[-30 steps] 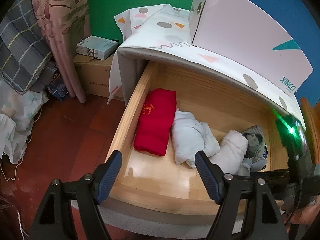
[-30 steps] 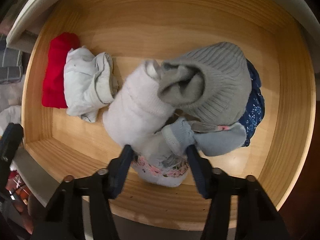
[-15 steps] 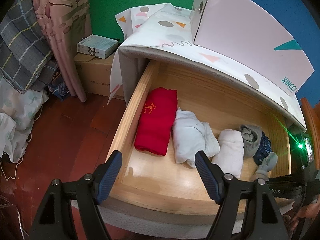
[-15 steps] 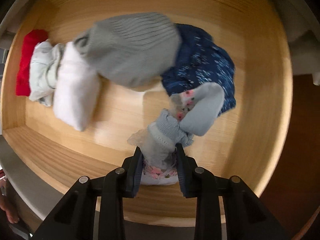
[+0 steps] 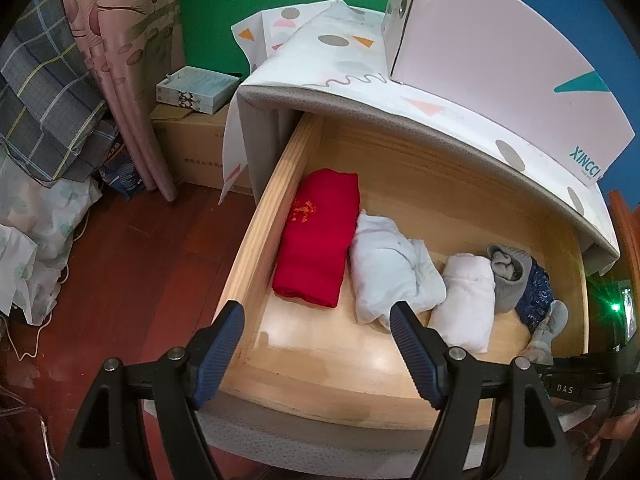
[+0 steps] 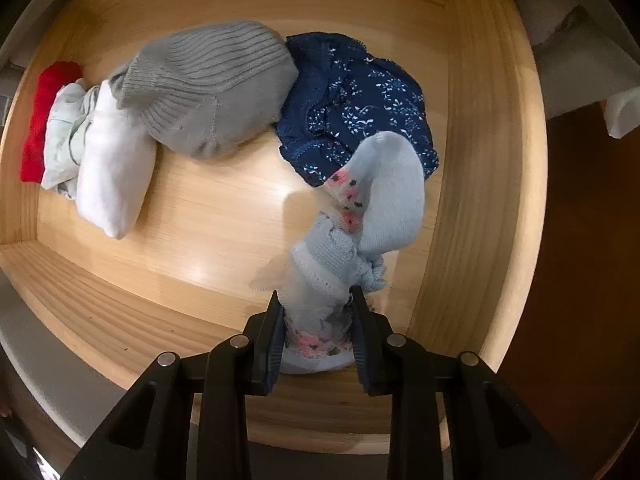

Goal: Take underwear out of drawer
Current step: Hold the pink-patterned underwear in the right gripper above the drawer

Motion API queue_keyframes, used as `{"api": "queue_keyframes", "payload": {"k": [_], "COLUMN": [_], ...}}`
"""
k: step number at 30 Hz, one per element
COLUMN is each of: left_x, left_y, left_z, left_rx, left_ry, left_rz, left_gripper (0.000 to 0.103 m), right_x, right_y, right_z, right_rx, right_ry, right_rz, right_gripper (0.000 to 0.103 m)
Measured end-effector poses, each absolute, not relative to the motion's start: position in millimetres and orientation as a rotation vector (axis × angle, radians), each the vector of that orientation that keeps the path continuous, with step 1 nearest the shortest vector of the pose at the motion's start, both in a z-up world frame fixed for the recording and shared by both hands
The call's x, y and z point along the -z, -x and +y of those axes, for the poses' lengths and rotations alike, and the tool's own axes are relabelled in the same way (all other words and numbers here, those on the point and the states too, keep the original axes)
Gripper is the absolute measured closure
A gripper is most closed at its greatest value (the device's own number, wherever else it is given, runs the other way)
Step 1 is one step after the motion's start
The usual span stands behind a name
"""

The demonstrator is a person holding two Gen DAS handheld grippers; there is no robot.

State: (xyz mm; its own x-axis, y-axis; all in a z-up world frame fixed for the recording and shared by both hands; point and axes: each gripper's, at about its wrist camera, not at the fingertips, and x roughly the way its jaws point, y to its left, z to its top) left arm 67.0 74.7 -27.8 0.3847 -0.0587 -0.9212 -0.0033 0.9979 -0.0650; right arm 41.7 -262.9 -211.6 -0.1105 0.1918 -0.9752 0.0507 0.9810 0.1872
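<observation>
Underwear [image 6: 352, 236]: soft, light, limp; hold the bunched waistband.
Right gripper [image 6: 316, 340]: fingers clamped on it.
Left gripper [image 5: 316, 350]: fingers apart, empty.

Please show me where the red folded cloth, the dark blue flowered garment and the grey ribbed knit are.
red folded cloth [image 5: 316, 240], left wrist view, on the middle of its top face.
dark blue flowered garment [image 6: 352, 96], right wrist view, on its printed middle.
grey ribbed knit [image 6: 212, 84], right wrist view, on its ribbed body.

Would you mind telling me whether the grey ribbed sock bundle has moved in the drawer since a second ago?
Yes. The grey ribbed sock bundle has settled off the white roll to its right, toward the drawer's right wall.
</observation>
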Motion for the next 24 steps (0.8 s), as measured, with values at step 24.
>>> {"api": "queue_keyframes", "payload": {"k": [24], "left_x": [42], "left_y": [-87], "left_z": [79], "left_rx": [0.088], "left_ry": [0.199], "left_rz": [1.353], "left_gripper": [0.026], "right_x": [219], "right_y": [-45], "right_z": [-263], "right_rx": [-0.142], "right_ry": [-0.191], "right_rz": [1.67], "right_gripper": [0.076]}}
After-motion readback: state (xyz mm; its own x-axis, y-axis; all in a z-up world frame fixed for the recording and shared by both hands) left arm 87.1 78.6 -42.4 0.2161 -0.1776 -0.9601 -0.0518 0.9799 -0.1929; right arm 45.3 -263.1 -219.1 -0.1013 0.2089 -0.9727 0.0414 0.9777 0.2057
